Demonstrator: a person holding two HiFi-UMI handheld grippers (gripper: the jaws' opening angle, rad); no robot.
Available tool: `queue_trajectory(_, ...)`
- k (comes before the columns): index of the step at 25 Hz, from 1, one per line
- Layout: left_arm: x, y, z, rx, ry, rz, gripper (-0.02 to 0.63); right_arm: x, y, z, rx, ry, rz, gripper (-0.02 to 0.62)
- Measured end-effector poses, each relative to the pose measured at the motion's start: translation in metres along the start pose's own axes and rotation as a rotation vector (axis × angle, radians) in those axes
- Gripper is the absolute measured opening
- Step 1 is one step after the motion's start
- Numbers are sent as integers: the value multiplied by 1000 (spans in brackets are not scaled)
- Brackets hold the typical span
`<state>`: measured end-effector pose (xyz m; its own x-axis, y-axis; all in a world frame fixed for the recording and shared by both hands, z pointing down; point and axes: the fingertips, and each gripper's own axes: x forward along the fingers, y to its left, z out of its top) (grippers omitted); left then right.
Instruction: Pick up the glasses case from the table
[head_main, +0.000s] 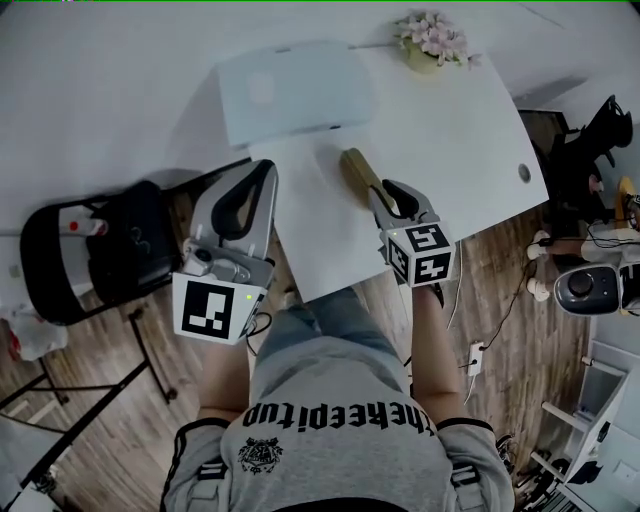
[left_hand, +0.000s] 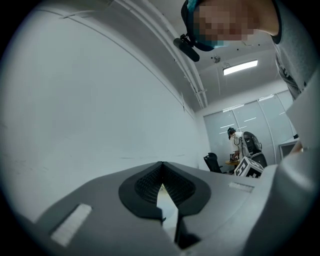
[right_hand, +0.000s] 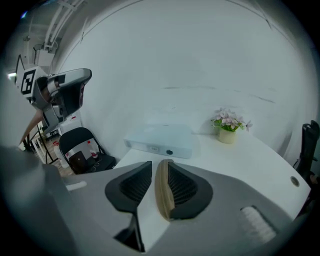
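The white tabletop (head_main: 450, 150) fills the upper middle of my head view, running up to a pale wall. To its left, off the edge and on the wooden floor, stands a black chair (head_main: 120, 250) with a few small things on its seat. At the far end of the tabletop sits a flat pale-blue box (head_main: 295, 90) with a small round button on its front face.

My left gripper (head_main: 262, 172) hangs beside the tabletop's left edge, above the gap between tabletop and chair, its marker cube (head_main: 215, 310) nearest me. In the left gripper view its jaws are clenched, the tips meeting with nothing between them, and it points at the bare wall. A person (left_hand: 234, 142) stands far off in the background there.

My right gripper (head_main: 392, 195) reaches over the near part of the tabletop, tilted downward. Its jaws stand parted and loose around the glasses case (head_main: 358, 170). In the right gripper view the case shows as a narrow tan strip lying against the right-hand pad, with a clear gap to the left-hand pad, so neither pad squeezes it. From above, the case rests on the tabletop, angled away from me toward the pale-blue box, its near end between the jaws.

At the far right corner of the tabletop stands a small pot of pink flowers (head_main: 432, 42), well apart from the case.
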<state>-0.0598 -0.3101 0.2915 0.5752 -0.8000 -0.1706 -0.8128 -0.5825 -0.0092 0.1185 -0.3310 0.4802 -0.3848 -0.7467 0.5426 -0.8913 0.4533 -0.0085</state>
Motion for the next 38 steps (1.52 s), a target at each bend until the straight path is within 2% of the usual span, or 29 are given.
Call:
queue_trajectory(9,18,14,-14,-13,25,51,18,34,-6,-22,-90,158,53,199)
queue_trajectory(16,25,22,-20,-21,33,77,18,52,-6,-34,-116,252,73,256)
queue_trajectory(27,24,34,-29,-28,58,123,18,75,-12,-59,-167,402,74,281)
queue_trajectory(38,13,46,-34,-32,70,170,18,86,-7,-68,-208,458,87,290)
